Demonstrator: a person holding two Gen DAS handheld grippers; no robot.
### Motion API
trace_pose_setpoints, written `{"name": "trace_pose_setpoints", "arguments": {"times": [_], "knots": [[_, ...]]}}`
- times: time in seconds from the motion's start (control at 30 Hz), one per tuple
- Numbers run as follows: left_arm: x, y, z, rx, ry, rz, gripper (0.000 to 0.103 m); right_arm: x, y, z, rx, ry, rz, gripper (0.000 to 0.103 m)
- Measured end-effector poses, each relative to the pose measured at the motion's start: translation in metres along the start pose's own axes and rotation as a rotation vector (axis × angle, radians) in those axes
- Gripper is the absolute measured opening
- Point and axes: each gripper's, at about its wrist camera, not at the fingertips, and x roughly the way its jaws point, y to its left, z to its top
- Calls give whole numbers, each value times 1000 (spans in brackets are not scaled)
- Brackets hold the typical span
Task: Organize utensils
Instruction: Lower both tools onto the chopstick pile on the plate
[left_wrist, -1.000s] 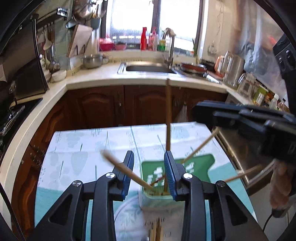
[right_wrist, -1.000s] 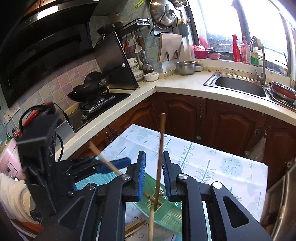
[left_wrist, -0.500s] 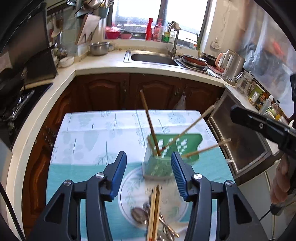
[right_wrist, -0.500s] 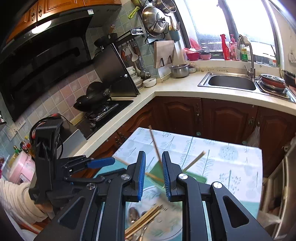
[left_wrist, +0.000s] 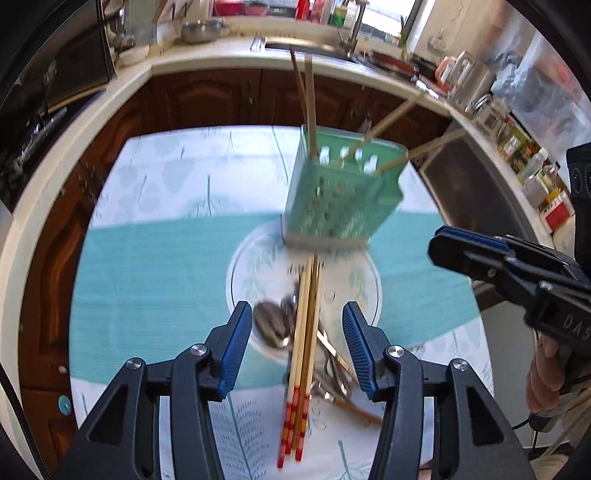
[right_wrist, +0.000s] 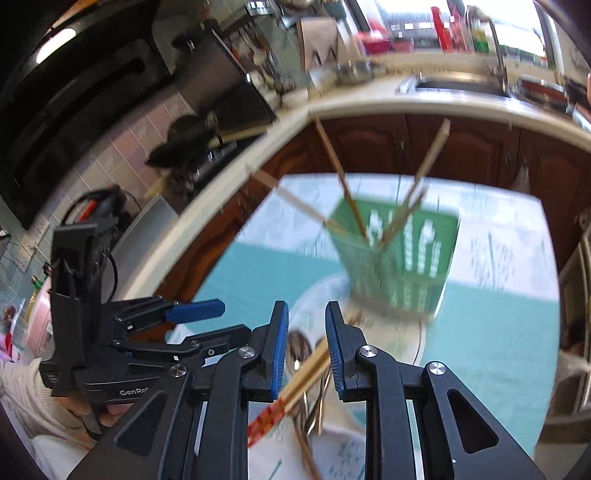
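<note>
The table (left_wrist: 155, 192) wears a cloth (left_wrist: 147, 266), white with leaf prints and a broad teal band. A white plate (left_wrist: 258, 254) sits on the cloth mid-table; a green holder (left_wrist: 340, 206) stands at the plate's far edge.

left gripper (left_wrist: 297, 325): angled down, fingers apart, empty | right gripper (right_wrist: 306, 332): narrowly apart, empty

Domestic kitchen. A pale counter (left_wrist: 207, 61) wraps around dark wooden cabinets (left_wrist: 207, 99), with a sink (right_wrist: 458, 83) and tap below a window, a hob (right_wrist: 207, 162) against tiled wall, and jars along the right edge.
</note>
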Motion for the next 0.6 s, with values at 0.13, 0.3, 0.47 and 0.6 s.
{"name": "trace_pose_setpoints", "arguments": {"times": [0.13,0.3,0.47,0.6], "knots": [[15,1,-18,-7,53,-1,49,21,-4,-27,41,58,-3,27],[36,8,-34,-41,123,-14,49,47,-12,-53,94,113,-20,27],[61,21,-45,-110,186,-56,49,78,-31,-52,150,172,-23,27],[76,27,-50,-134,216,-85,49,105,-45,-62,188,233,-41,27]]}}
